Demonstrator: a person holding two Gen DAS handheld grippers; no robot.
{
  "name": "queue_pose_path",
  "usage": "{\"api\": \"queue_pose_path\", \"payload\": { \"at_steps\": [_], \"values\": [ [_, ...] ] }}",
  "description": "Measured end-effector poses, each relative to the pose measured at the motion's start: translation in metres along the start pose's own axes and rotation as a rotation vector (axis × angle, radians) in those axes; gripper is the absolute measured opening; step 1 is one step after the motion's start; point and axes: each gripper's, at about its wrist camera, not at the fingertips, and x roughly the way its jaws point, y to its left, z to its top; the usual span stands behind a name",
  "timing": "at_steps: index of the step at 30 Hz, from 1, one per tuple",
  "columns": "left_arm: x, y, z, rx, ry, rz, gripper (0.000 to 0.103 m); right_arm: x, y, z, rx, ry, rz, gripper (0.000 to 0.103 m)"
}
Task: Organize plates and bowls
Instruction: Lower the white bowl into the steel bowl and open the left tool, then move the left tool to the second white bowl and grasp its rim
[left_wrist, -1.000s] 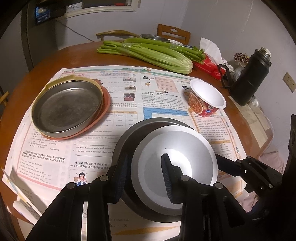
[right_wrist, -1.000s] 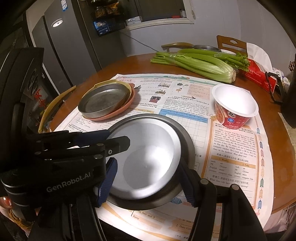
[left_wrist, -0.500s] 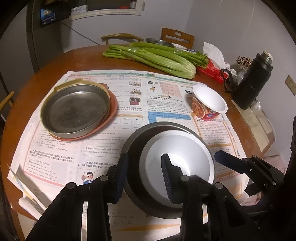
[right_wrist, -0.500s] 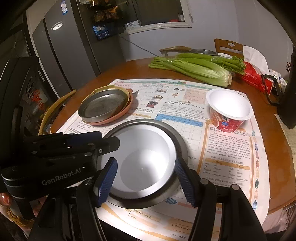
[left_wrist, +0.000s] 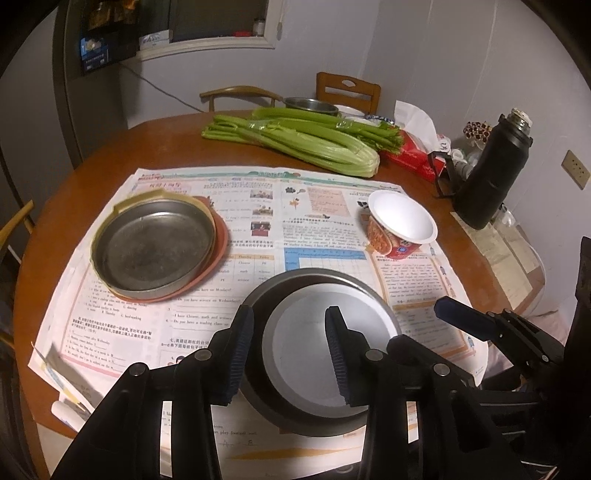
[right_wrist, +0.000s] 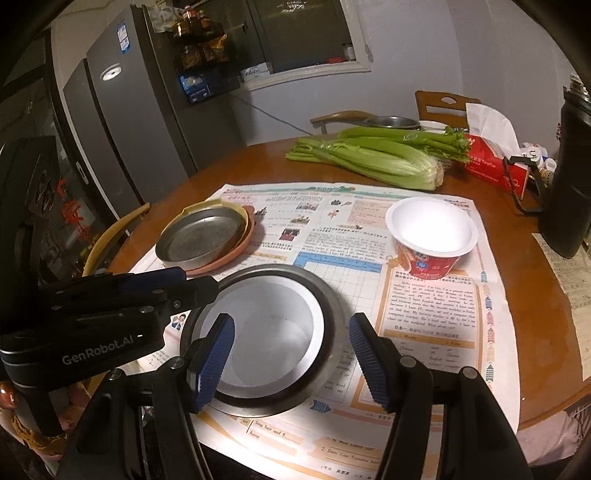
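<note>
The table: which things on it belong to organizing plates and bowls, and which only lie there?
Belong to the job:
- white bowl inside the dark metal bowl
- metal plate stacked on the orange plate
- paper noodle bowl

Just lying about:
- celery
- black flask
- tissue box
- newspaper

Nested bowls nearest; plate stack left; cup right; celery behind.

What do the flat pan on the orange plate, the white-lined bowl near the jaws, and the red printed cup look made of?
Flat pan: dull, scuffed grey metal, likely steel or aluminium. Orange plate under it: matte, probably plastic. White-lined bowl: dark metallic rim with a smooth white inside, perhaps enamel or a liner; unclear. Red printed cup: thin, white inside, printed outside, looks like disposable paper or foam.
</note>
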Motion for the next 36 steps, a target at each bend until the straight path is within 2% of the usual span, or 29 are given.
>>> {"api": "queue_pose_path", "payload": {
  "at_steps": [4,13,26,36],
  "values": [
    [-0.001,-0.007,0.006,0.012,-0.013,-0.013,0.043,-0.010,-0.006,0.003,0.010,-0.035,-0.028,0.065],
    [0.019,-0.028,0.030,0.065,-0.004,-0.093,0.044,-0.022,-0.041,0.019,0.083,-0.106,-0.098,0.065],
    [0.076,-0.059,0.075,0.151,0.050,-0.132,0.044,0.000,-0.108,0.045,0.217,-0.105,-0.179,0.065],
    [0.110,-0.084,0.097,0.149,0.096,-0.145,0.044,0.014,-0.153,0.056,0.294,-0.084,-0.216,0.065]
  ]
}}
